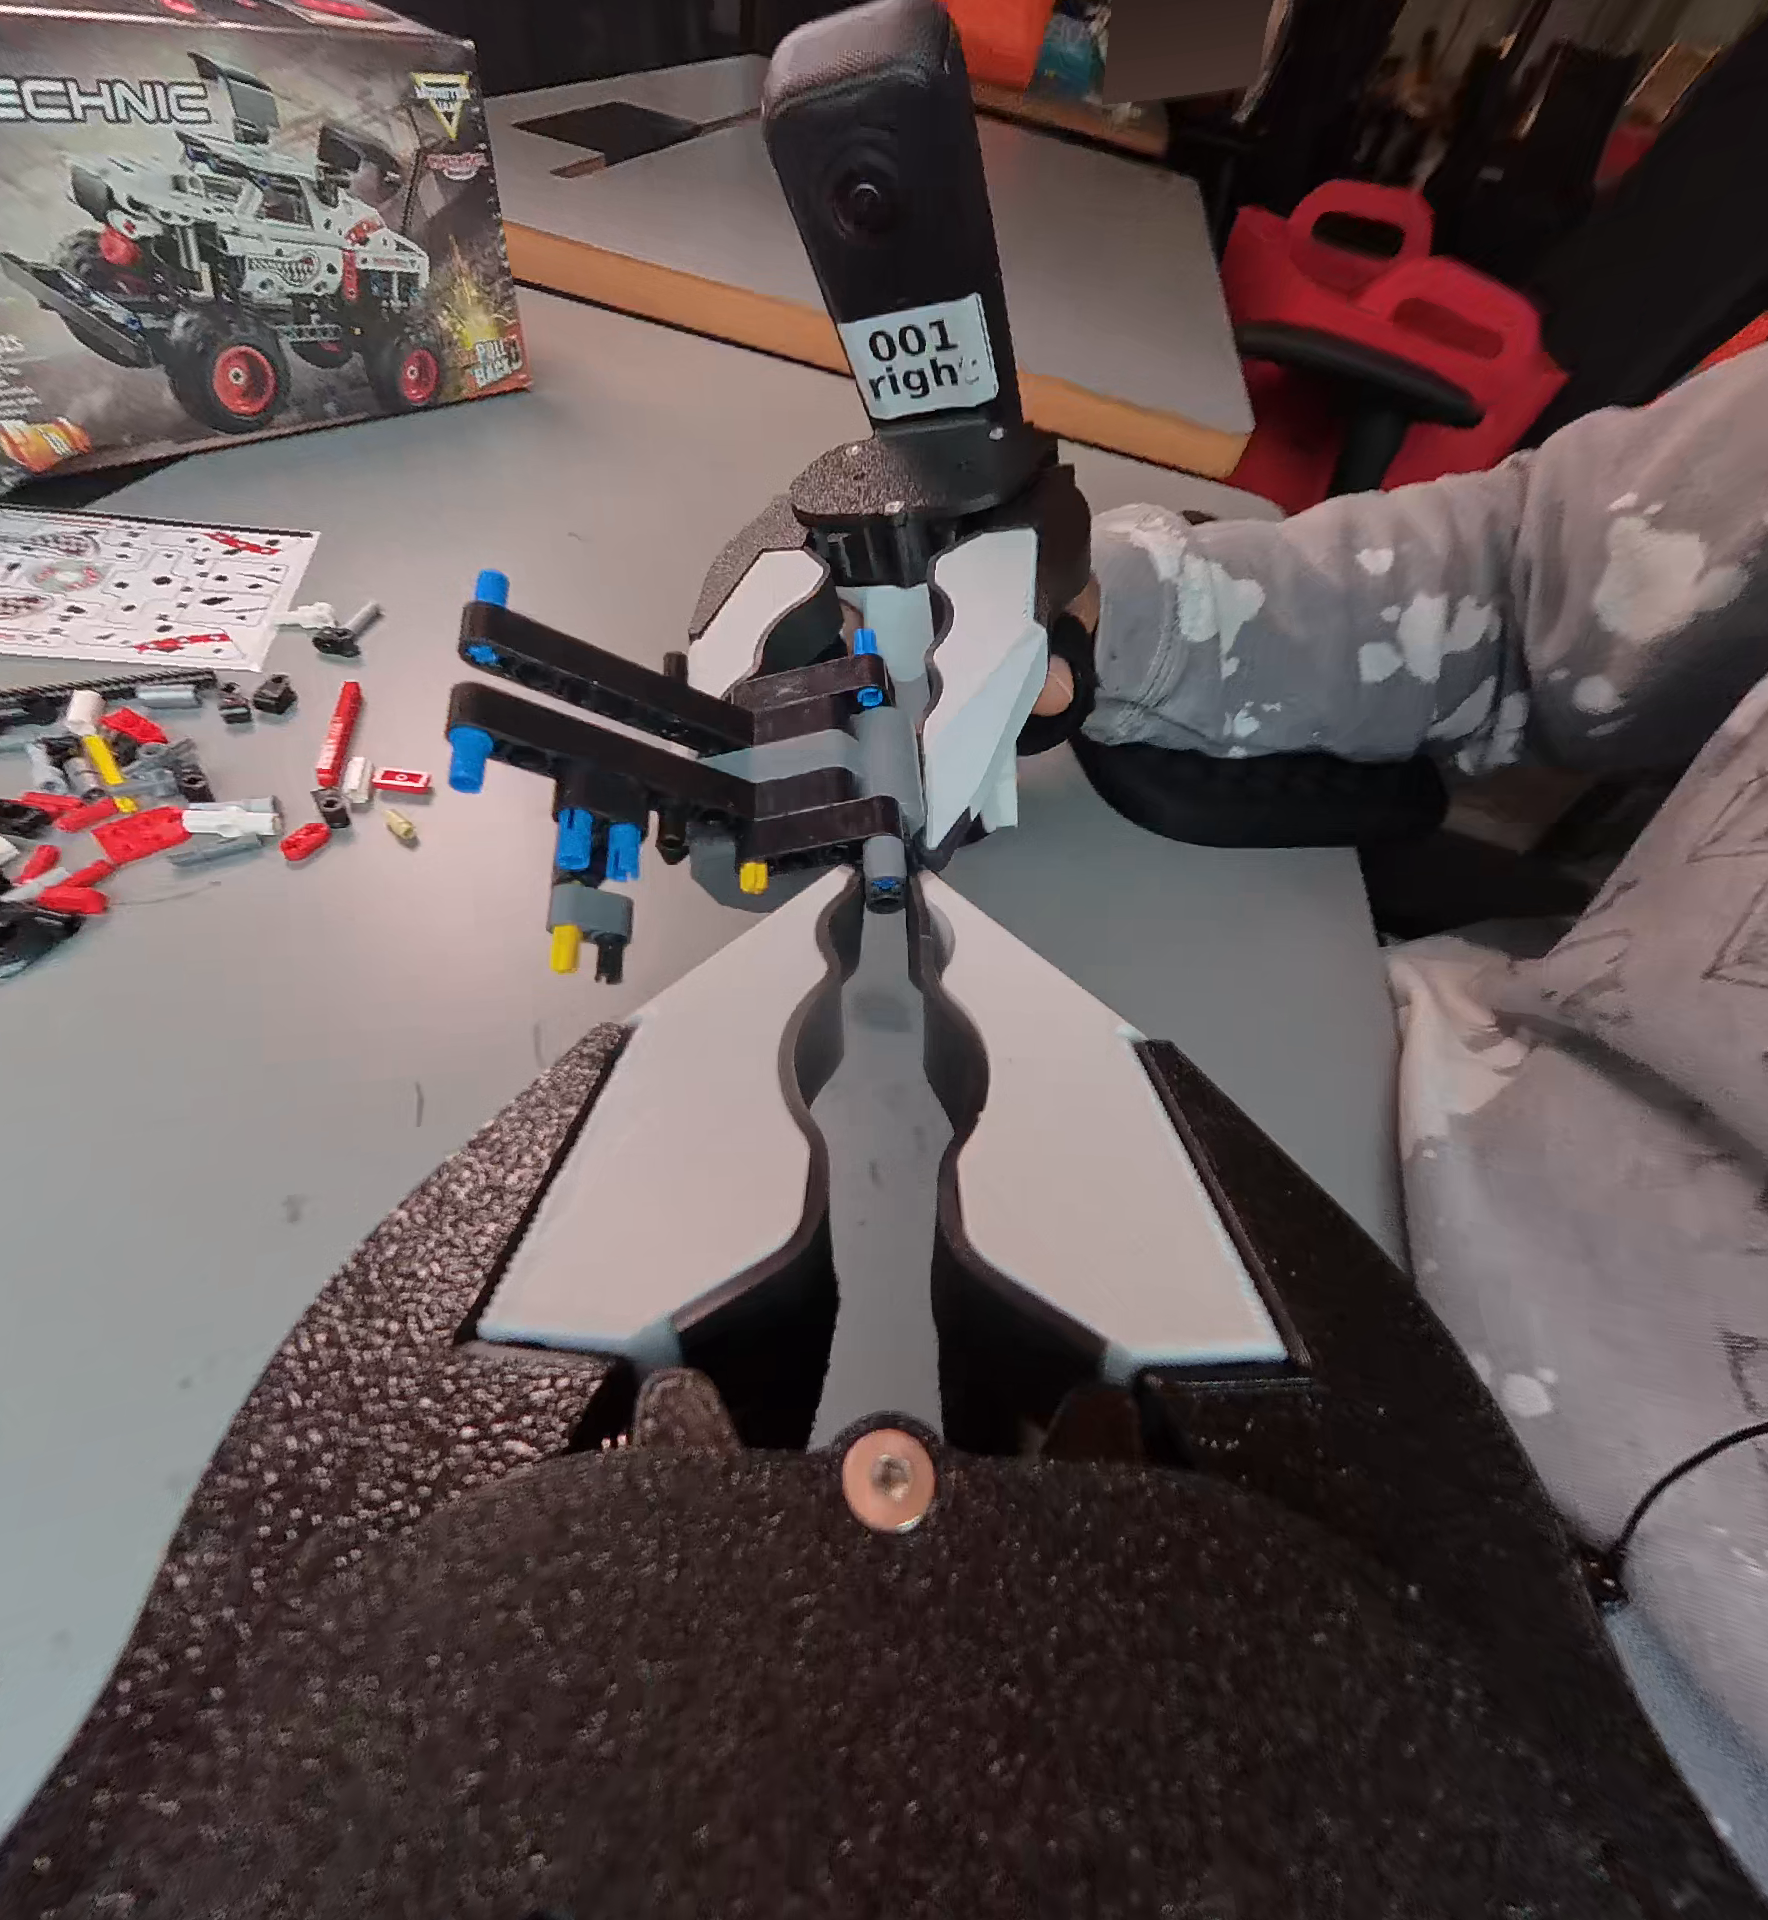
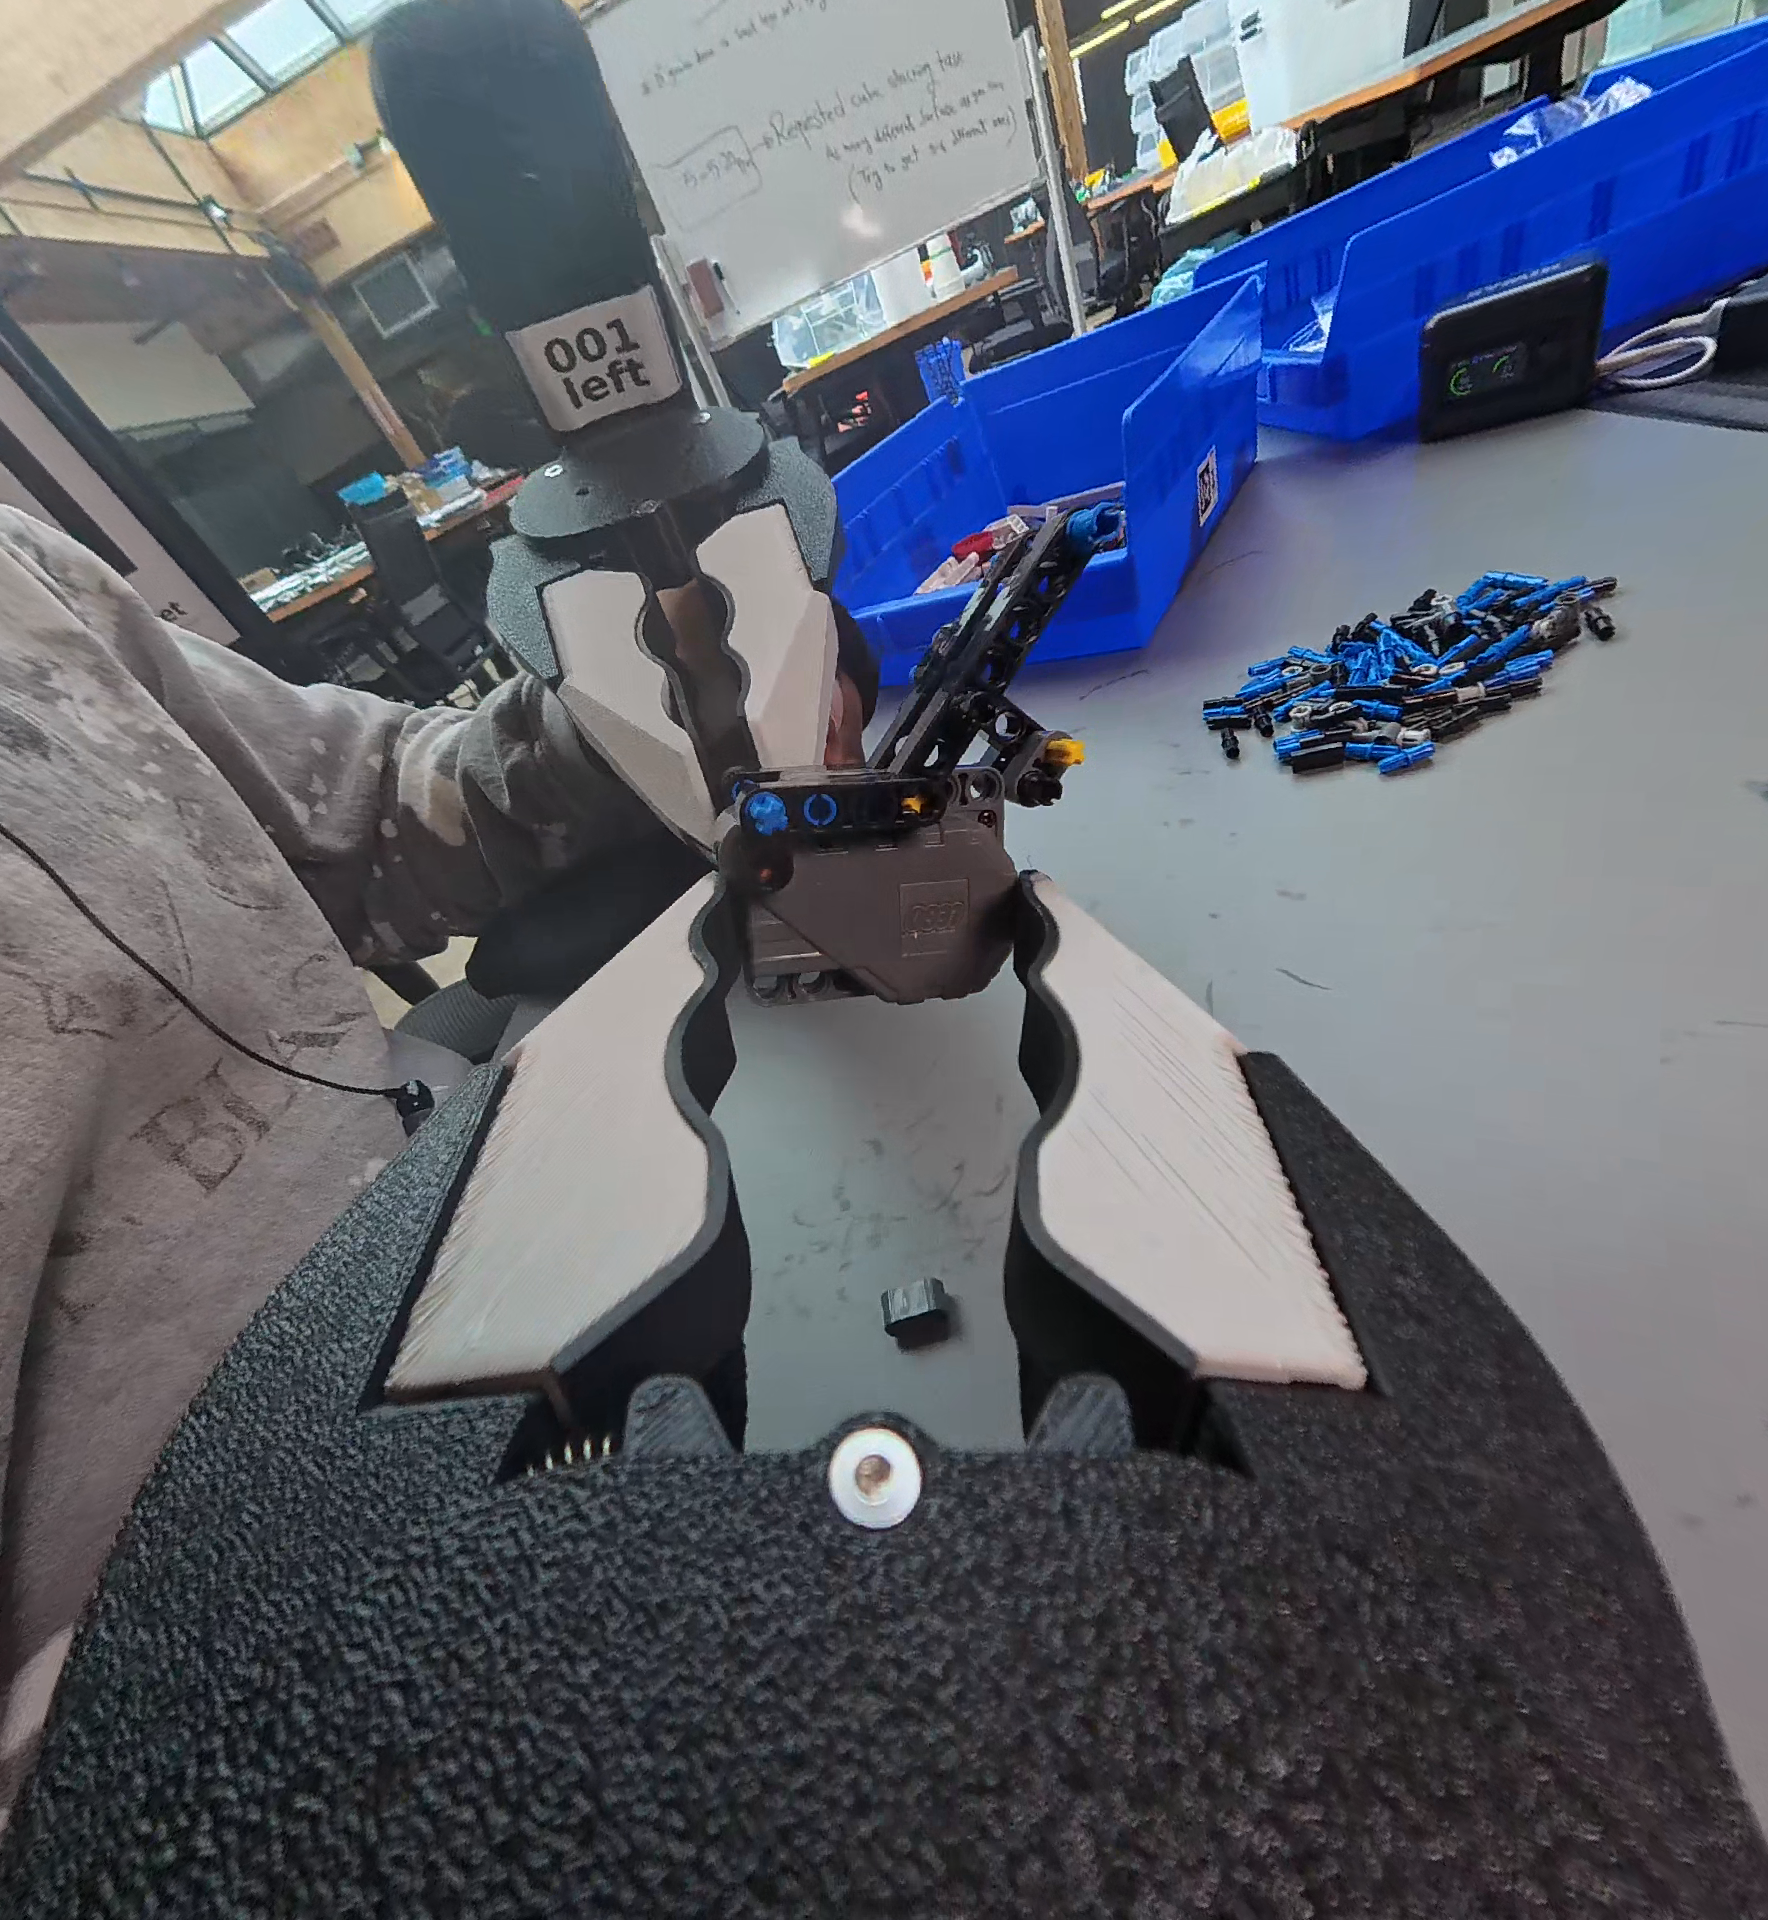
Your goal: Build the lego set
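Observation:
A partly built lego assembly point(image 1: 599, 727) of black beams with blue and yellow pins is held above the grey table point(image 1: 340, 1091) between both grippers. My right gripper point(image 2: 875, 909) is shut on the assembly's dark grey block point(image 2: 880, 925); the black beams point(image 2: 973, 665) rise behind it. In the left wrist view the right gripper point(image 1: 890, 727) comes in from above. My left gripper point(image 1: 885, 883) is shut on a grey pin with a blue end point(image 1: 885, 878) at the assembly's near corner. In the right wrist view the left gripper point(image 2: 729, 805) meets that corner.
The set's box point(image 1: 205, 229), a sticker sheet point(image 1: 111, 582) and several loose red, black and grey pieces point(image 1: 80, 800) lie at the left. Blue bins point(image 2: 1067, 520), a heap of blue and black pins point(image 2: 1399, 675) and a small black piece point(image 2: 916, 1311) are at the right. My left and right fingertips are right by each other.

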Motion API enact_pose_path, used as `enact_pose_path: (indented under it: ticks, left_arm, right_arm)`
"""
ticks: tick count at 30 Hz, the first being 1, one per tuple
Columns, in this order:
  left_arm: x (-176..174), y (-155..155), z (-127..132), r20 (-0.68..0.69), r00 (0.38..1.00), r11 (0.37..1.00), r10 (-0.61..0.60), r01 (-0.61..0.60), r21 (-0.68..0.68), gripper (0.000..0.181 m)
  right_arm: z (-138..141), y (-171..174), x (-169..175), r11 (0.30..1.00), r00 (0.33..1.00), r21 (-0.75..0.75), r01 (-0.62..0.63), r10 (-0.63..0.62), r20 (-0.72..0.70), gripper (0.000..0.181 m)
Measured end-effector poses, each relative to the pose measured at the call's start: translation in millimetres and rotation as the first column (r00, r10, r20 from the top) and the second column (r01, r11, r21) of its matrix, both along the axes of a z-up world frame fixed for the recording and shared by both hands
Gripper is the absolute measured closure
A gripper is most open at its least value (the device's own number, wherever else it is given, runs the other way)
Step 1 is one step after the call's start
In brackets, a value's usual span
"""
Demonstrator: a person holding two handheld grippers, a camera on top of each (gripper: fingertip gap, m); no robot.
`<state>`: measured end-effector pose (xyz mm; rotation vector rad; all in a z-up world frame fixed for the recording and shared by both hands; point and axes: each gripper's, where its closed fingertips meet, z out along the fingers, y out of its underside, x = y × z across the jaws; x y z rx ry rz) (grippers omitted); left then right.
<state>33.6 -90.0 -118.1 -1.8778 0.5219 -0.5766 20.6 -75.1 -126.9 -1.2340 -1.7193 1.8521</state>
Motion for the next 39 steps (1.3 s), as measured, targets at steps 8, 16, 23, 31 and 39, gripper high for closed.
enact_pose_path:
  ticks: [8, 16, 23, 31, 39]
  left_arm:
    - [-6, 3, 8, 0.327, 0.945, 0.994, 0.022, 0.015, -0.111, 0.173]
    - [-6, 3, 7, 0.417, 0.908, 0.986, 0.034, 0.038, -0.161, 0.174]
    - [-4, 1, 6, 0.429, 0.903, 0.983, 0.015, 0.064, -0.17, 0.175]
    - [-1, -3, 32, 0.291, 0.956, 0.999, -0.042, 0.03, 0.044, 0.145]
    - [-12, 6, 29, 0.385, 0.923, 1.0, 0.012, -0.018, 0.012, 0.137]
  right_arm:
    - [6, 6, -7, 0.996, 0.996, 0.033, 0.081, -0.08, -0.039, 0.128]
    - [5, 9, -9, 0.974, 0.985, 0.17, 0.151, -0.134, -0.108, 0.128]
    - [4, 8, -7, 0.97, 0.984, 0.192, 0.151, -0.129, -0.123, 0.128]
    - [41, 13, -1, 0.959, 0.99, -0.28, 0.04, -0.076, -0.119, 0.128]
    - [59, 26, 3, 0.843, 0.989, -0.536, -0.03, -0.051, -0.137, 0.128]
